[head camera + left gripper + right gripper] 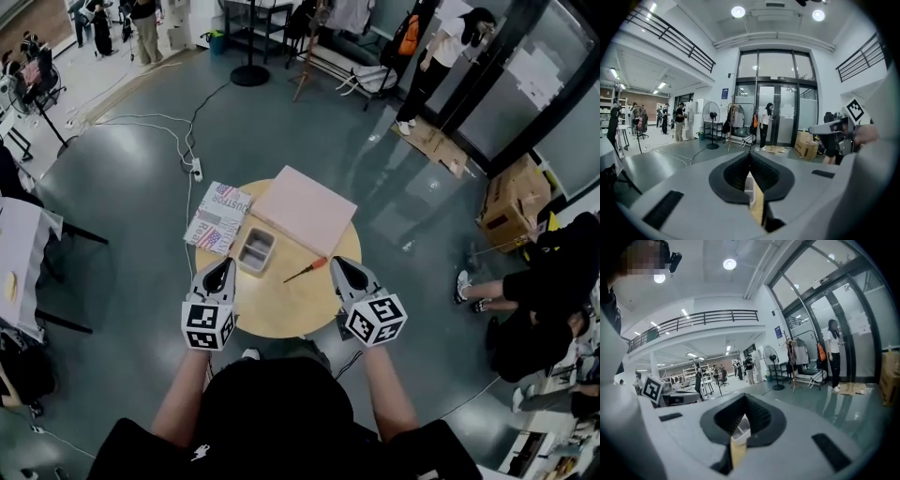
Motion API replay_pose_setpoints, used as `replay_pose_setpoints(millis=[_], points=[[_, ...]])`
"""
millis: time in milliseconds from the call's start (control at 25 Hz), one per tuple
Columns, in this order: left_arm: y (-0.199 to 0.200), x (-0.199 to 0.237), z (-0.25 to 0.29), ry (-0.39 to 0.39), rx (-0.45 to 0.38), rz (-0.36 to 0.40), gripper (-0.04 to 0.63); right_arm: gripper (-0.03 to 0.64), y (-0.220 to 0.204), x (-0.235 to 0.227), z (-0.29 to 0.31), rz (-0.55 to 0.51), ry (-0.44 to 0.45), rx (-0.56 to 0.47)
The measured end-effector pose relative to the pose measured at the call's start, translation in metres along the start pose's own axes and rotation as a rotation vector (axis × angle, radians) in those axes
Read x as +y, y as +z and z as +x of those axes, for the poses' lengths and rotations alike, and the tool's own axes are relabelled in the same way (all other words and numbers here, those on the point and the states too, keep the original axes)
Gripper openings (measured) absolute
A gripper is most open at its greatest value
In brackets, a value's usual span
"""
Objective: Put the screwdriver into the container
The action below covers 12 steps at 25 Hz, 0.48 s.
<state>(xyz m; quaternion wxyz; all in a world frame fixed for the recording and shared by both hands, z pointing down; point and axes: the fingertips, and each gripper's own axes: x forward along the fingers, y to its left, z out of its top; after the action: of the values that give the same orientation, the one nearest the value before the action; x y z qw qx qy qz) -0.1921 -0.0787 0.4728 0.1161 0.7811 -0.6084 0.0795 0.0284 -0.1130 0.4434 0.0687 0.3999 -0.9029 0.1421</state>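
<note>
1. L claw (225,263) (750,153): over near-L edge of round wooden table (281,314), tips pointing away from the person. Jaws pressed together, nothing btwn them.
2. R claw (337,263) (744,397): over near-R edge of table. Jaws also together, empty.
3. Thin screwdriver w/ red-orange handle (307,270): lies flat on bare table top btwn the two claws. Handle end just beside R claw tip, not gripped. Dark shaft angles toward near-L. It is outside the container.
4. Small grey rectangular plastic container (243,255): upright, open top, looks empty. Just ahead of L claw, L of screwdriver and apart from it.
5. Pink square flat board (302,209): just behind container, covers far part of table.
6. Printed magazine w/ red-blue cover (218,217): at far-L rim of table, partly overhanging.
7. Beyond table: glossy grey floor (122,187) w/ white power strip (196,170) and cable. Cardboard box (513,202) at R. Person (445,47) stands by glass doors.
</note>
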Motion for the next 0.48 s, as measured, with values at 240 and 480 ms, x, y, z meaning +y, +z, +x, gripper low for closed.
replay_pose_setpoints(millis=[240,480], points=[[-0.004,-0.033,0.046,0.007,0.019,0.035,0.003,0.002,0.003,-0.055,0.027,-0.023,0.046,0.034],[-0.027,-0.064,0.092,0.014,0.062,0.061,0.003,0.002,-0.02,-0.103,0.051,-0.057,0.084,0.083]])
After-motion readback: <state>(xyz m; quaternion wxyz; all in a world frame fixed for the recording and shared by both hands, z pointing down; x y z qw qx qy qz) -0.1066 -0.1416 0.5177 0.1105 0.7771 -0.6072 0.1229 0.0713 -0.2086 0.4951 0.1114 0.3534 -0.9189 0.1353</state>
